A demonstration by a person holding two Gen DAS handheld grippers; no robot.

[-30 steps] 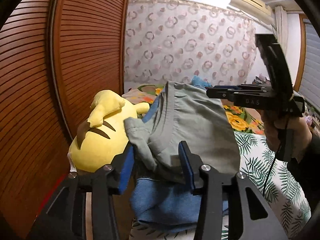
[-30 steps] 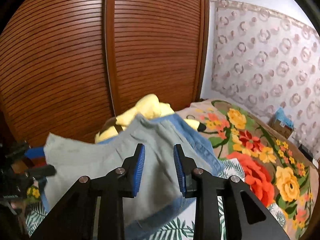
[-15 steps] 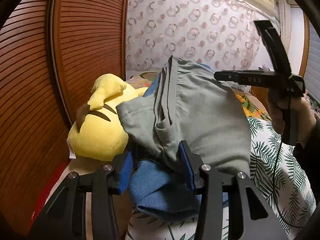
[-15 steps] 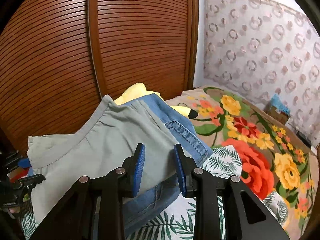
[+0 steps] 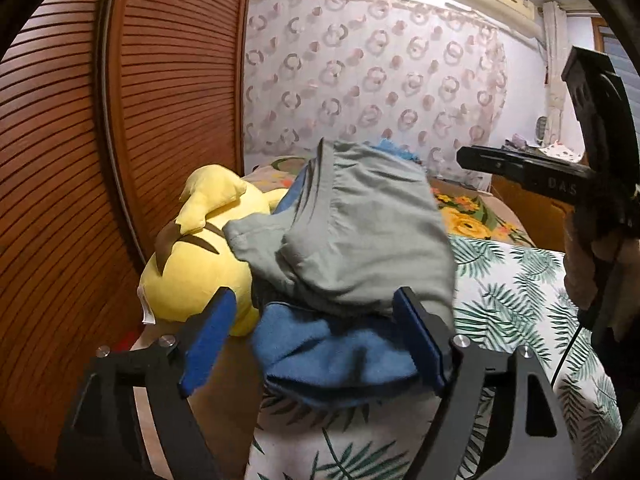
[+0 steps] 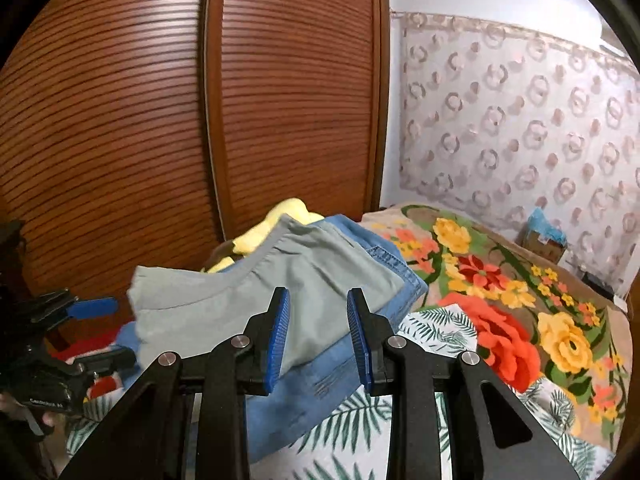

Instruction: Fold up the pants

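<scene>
The folded grey-green pants (image 5: 360,240) lie on top of a pile of blue jeans (image 5: 332,352) at the bed's corner. My left gripper (image 5: 314,300) straddles the near end of that pile. Its jaws are opening; the left pad stands clear of the cloth and the right pad sits at the pile's edge. In the right wrist view the pants (image 6: 260,296) lie beyond my right gripper (image 6: 318,312), whose jaws stand a little apart with nothing between them. The left gripper (image 6: 108,332) shows at that view's left edge, and the right gripper (image 5: 472,158), held in a hand, at the left wrist view's right.
A yellow plush toy (image 5: 192,264) leans against the pile on its left. Brown slatted wardrobe doors (image 5: 80,160) stand close behind. A leaf-print sheet (image 5: 520,288) and a floral blanket (image 6: 500,300) cover the bed to the right. A patterned curtain hangs at the back.
My left gripper's jaws have spread wide and let go of the grey pants, which have settled onto the jeans. The right gripper has drawn back from the pile.
</scene>
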